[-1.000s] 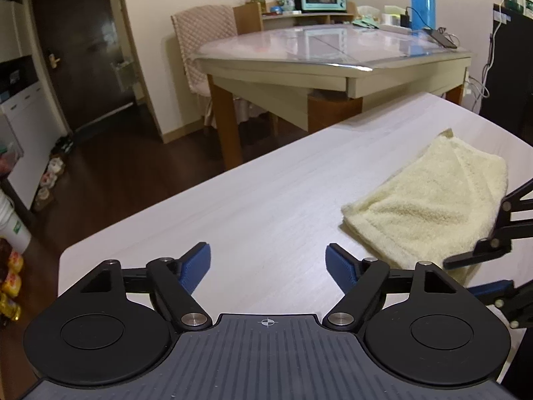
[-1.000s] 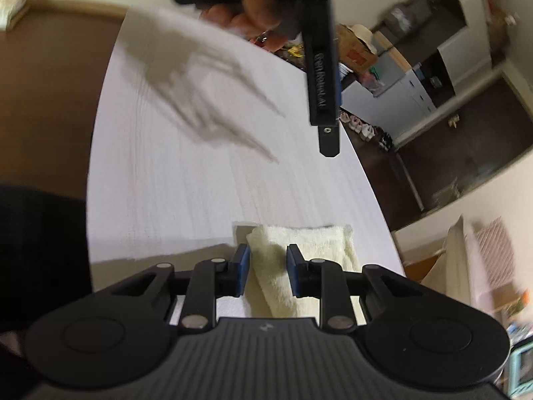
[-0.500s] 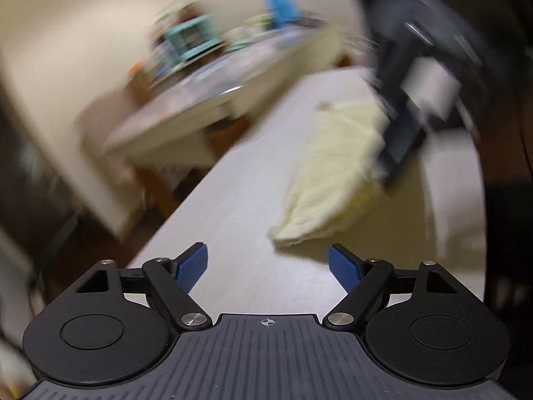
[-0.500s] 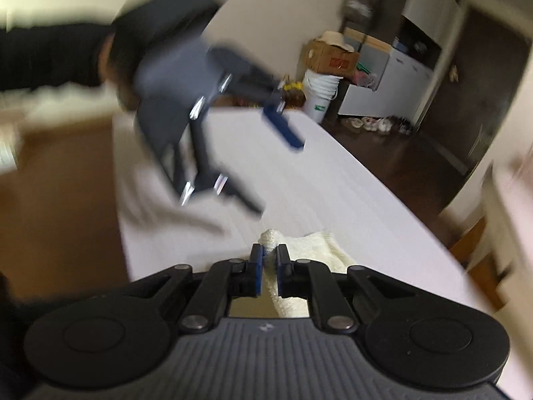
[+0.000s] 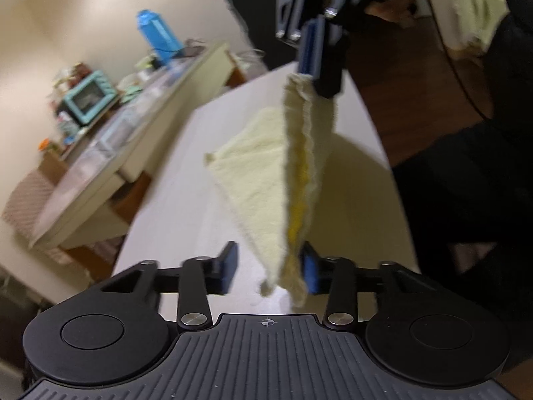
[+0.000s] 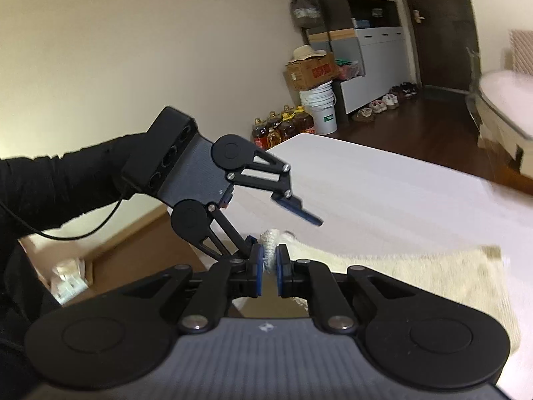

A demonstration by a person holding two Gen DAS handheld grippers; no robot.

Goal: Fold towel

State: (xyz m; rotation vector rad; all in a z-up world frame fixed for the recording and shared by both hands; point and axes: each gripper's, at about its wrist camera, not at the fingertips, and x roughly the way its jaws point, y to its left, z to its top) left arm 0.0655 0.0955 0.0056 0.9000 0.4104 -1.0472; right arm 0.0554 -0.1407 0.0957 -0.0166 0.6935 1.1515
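Note:
The pale yellow towel (image 5: 266, 180) hangs lifted off the white table (image 5: 186, 213); one corner is pinched in my right gripper (image 5: 316, 66), seen from the left wrist view above the table. In the right wrist view my right gripper (image 6: 269, 263) is shut on that towel corner (image 6: 269, 238), the rest of the towel (image 6: 433, 270) trailing right. My left gripper (image 5: 269, 266) is open, its jaws on either side of the towel's lower hanging edge, the right pad touching the cloth. It also shows open in the right wrist view (image 6: 283, 213).
A second table (image 5: 110, 153) with a teal toaster oven (image 5: 88, 95) and a blue jug (image 5: 158, 36) stands to the left. The person's dark sleeve (image 6: 60, 180) is at left. Boxes, a bucket (image 6: 321, 108) and oil bottles sit by the far wall.
My right gripper closed on the towel corner and lifted it off the table. My left gripper swung toward the towel and now straddles its hanging edge, narrower but still open.

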